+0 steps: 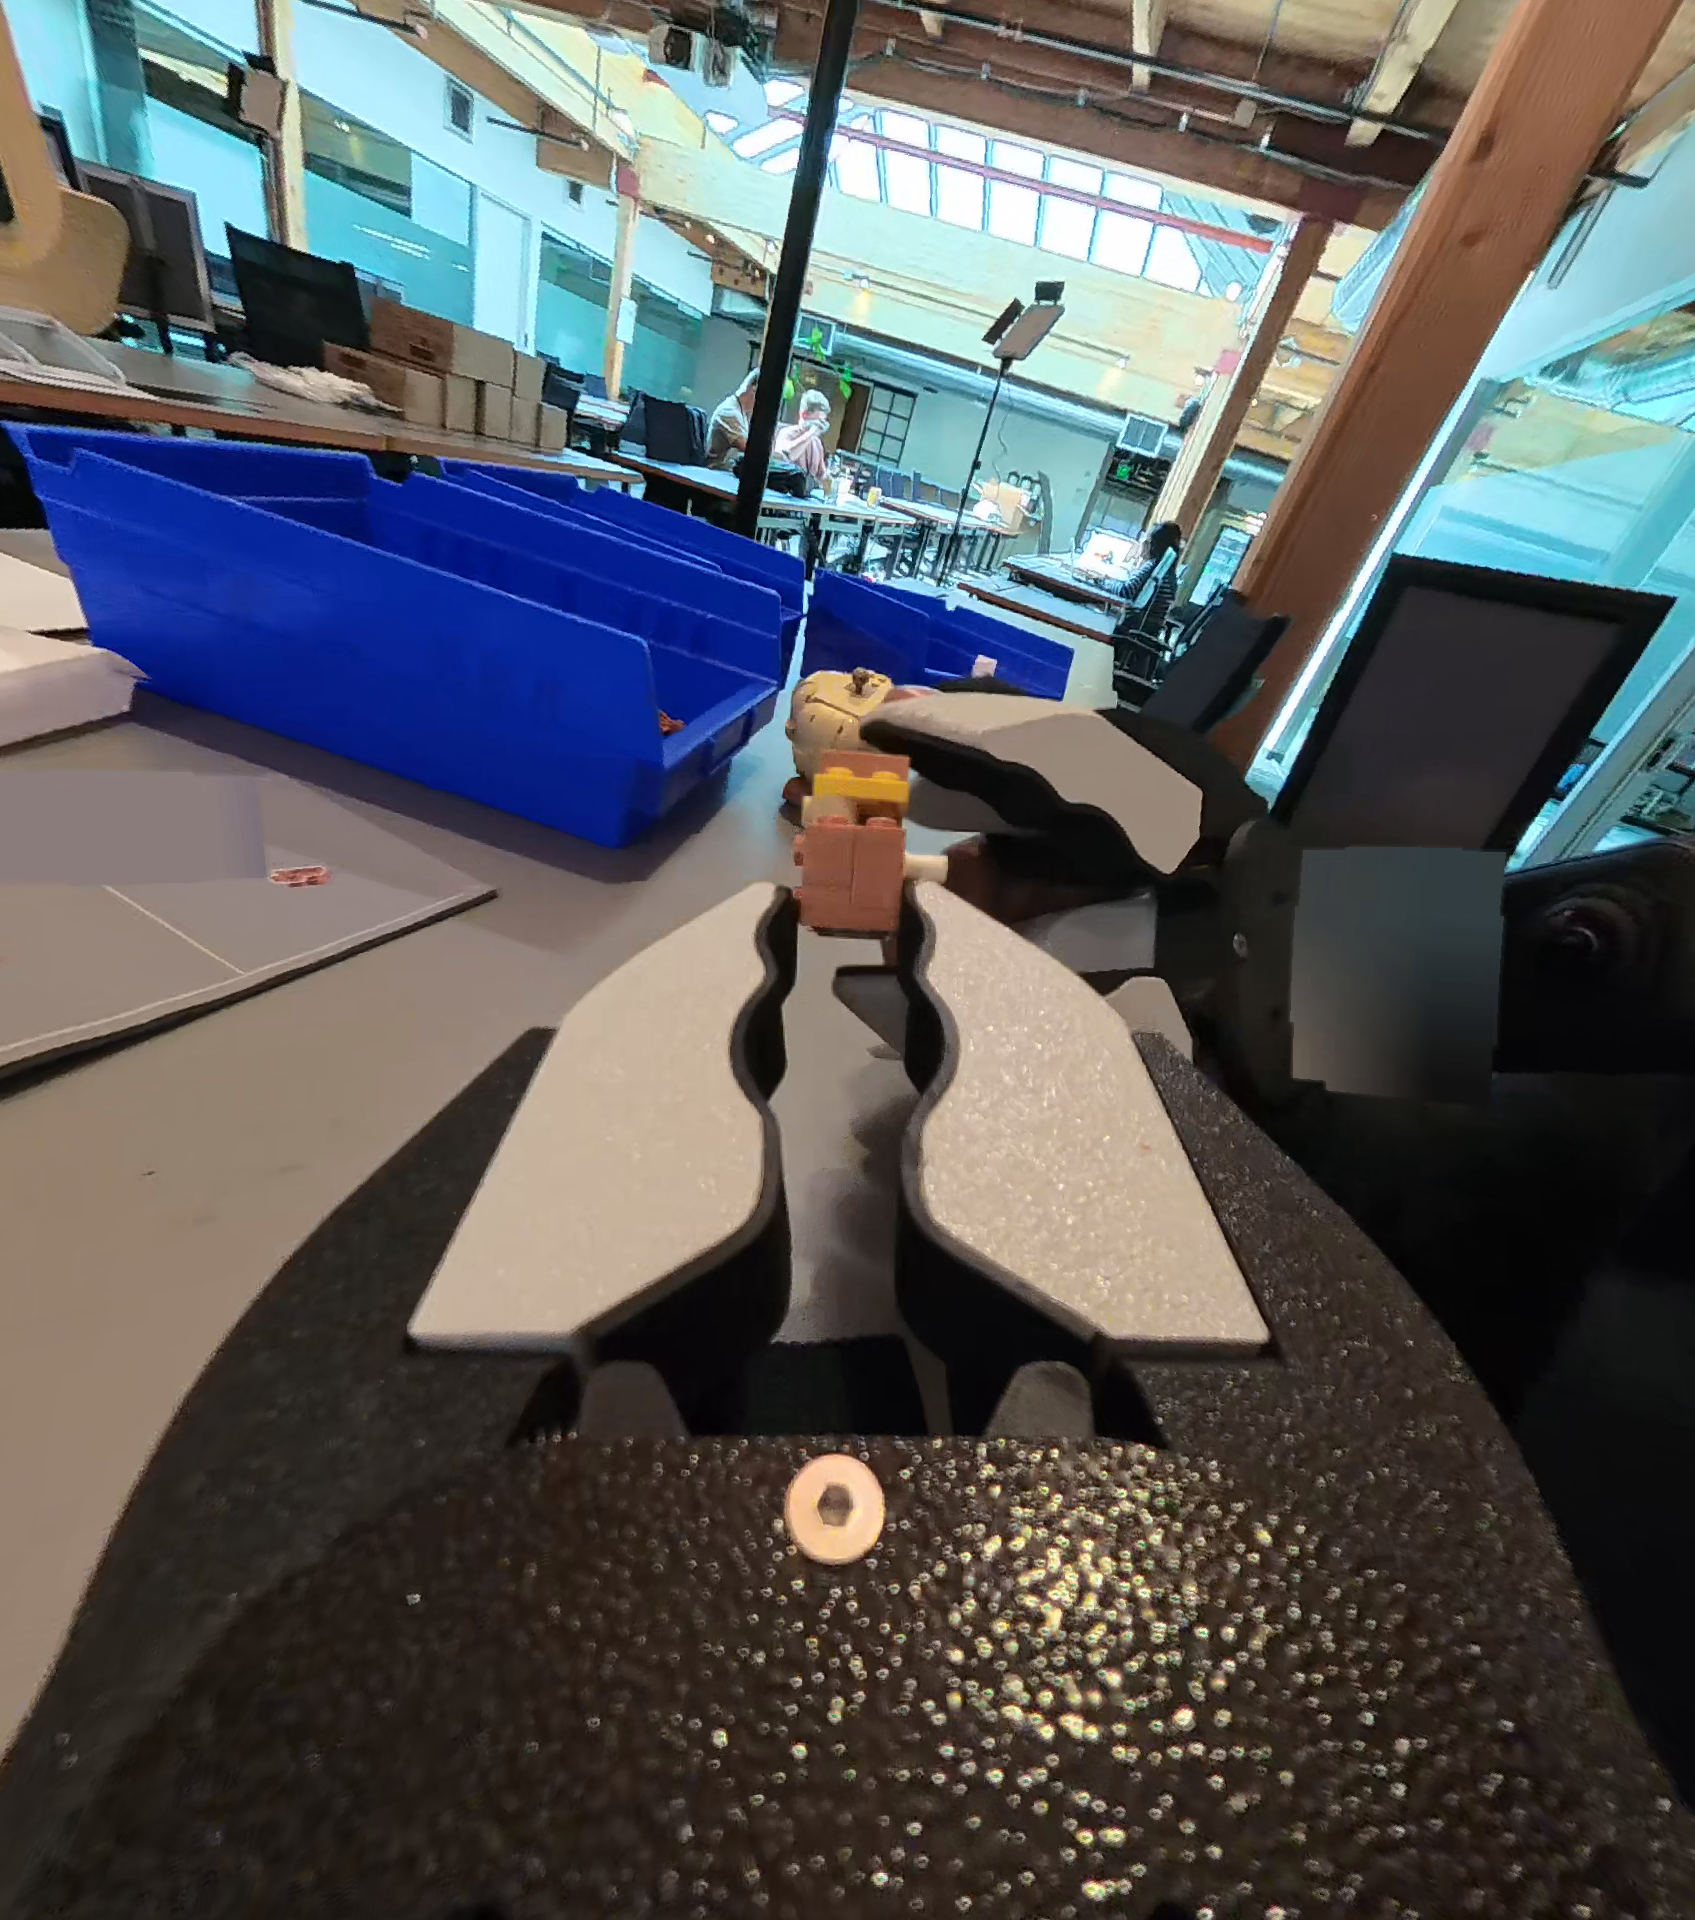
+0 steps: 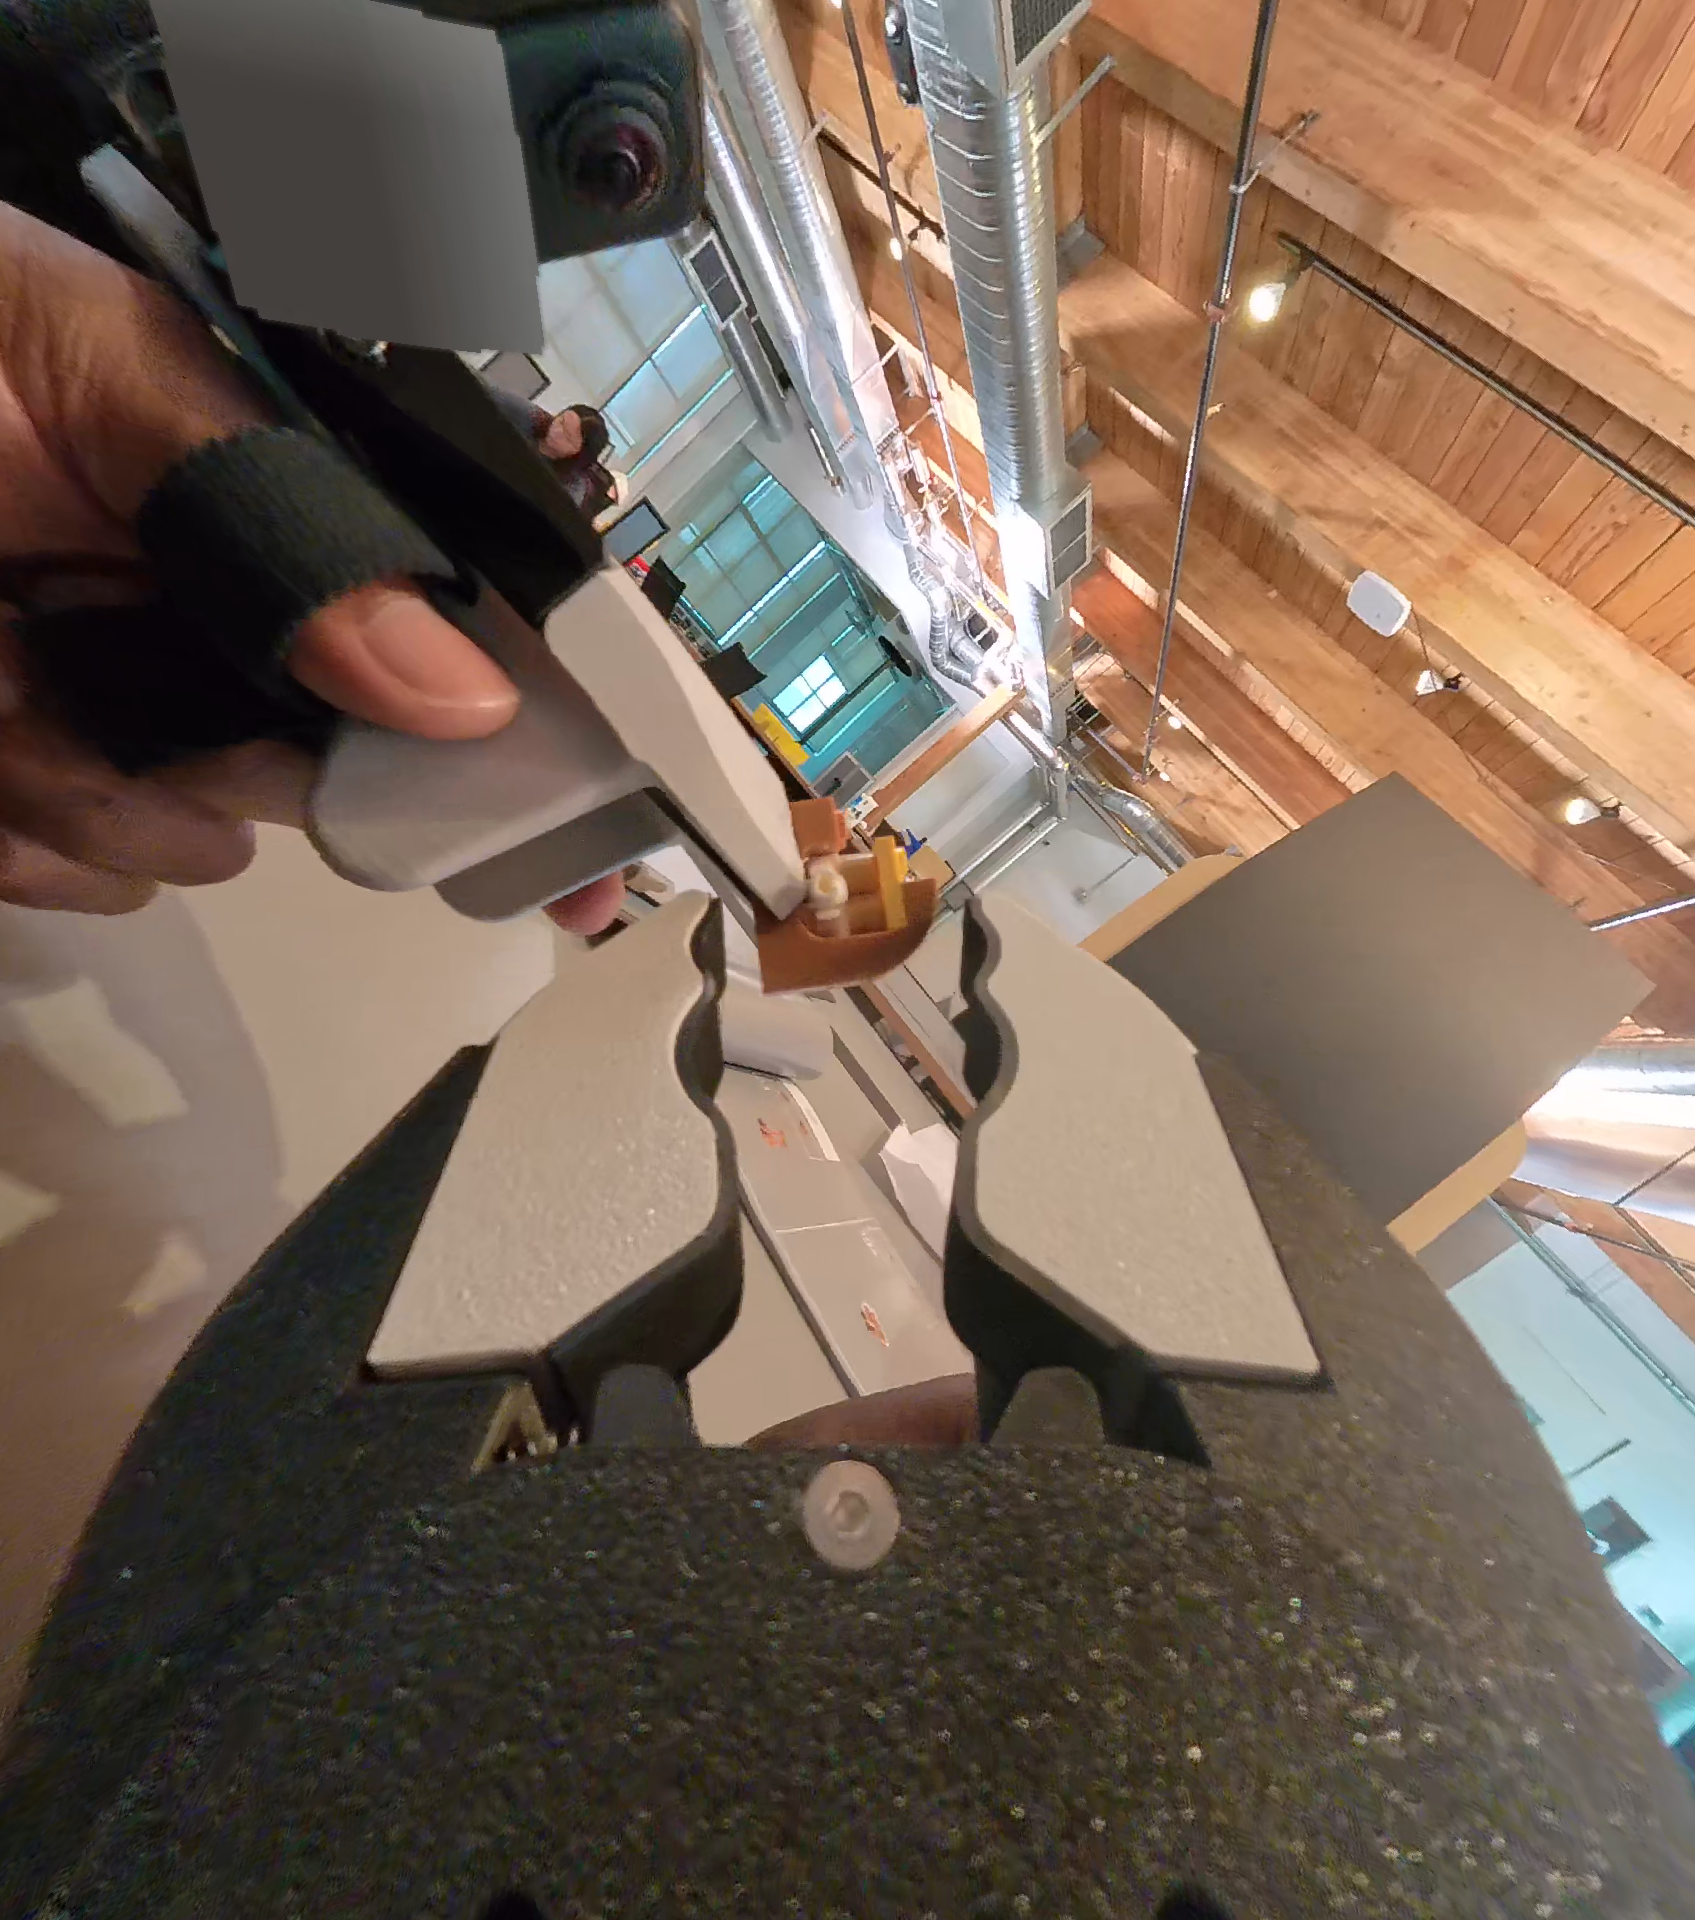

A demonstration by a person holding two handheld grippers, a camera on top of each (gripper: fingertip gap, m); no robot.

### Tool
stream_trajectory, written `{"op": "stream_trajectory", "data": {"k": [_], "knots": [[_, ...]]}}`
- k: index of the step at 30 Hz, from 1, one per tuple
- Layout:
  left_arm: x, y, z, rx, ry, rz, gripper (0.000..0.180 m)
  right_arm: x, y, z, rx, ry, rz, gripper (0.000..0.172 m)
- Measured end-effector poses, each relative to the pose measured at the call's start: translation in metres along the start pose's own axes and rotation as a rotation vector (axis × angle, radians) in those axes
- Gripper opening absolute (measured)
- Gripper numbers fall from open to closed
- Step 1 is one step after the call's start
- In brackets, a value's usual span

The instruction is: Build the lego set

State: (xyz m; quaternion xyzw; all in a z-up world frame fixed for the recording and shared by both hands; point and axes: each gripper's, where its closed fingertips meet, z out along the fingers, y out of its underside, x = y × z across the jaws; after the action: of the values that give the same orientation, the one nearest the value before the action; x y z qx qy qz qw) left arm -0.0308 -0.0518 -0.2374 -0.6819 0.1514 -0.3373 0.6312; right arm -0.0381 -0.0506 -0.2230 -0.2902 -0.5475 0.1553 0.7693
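My left gripper is shut on a small brick assembly of brown blocks with a yellow plate and a cream peg. It holds the assembly by its lower end, above the grey table. My right gripper is open. Its fingers stand on either side of the same assembly without touching it. In the left wrist view the right gripper's upper finger reaches in from the right beside the assembly's top. In the right wrist view the left gripper's finger comes in from the upper left, with a person's hand on it.
Blue bins stand in a row on the table to the left and behind. A grey mat with small brown pieces lies at the left. A beige rounded brick figure sits just beyond the assembly. A black screen stands at the right. Both grippers' tips are close together, under 4 cm apart.
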Motion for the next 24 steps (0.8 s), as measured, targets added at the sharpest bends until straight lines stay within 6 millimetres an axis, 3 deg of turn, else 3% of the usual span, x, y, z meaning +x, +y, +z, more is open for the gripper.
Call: {"op": "stream_trajectory", "data": {"k": [13, 19, 24], "knots": [[0.009, 0.003, 0.004, -0.004, 0.063, -0.046, 0.018, 0.001, 0.003, 0.000, -0.017, -0.004, -0.002, 0.034], [-0.001, -0.001, -0.001, 0.010, 0.006, -0.020, 0.018, -0.003, 0.011, 0.004, -0.064, -0.023, 0.020, 0.038], [-0.008, 0.002, -0.002, 0.015, -0.007, -0.045, 0.018, 0.000, 0.006, 0.000, -0.014, -0.079, 0.194, 0.041]]}}
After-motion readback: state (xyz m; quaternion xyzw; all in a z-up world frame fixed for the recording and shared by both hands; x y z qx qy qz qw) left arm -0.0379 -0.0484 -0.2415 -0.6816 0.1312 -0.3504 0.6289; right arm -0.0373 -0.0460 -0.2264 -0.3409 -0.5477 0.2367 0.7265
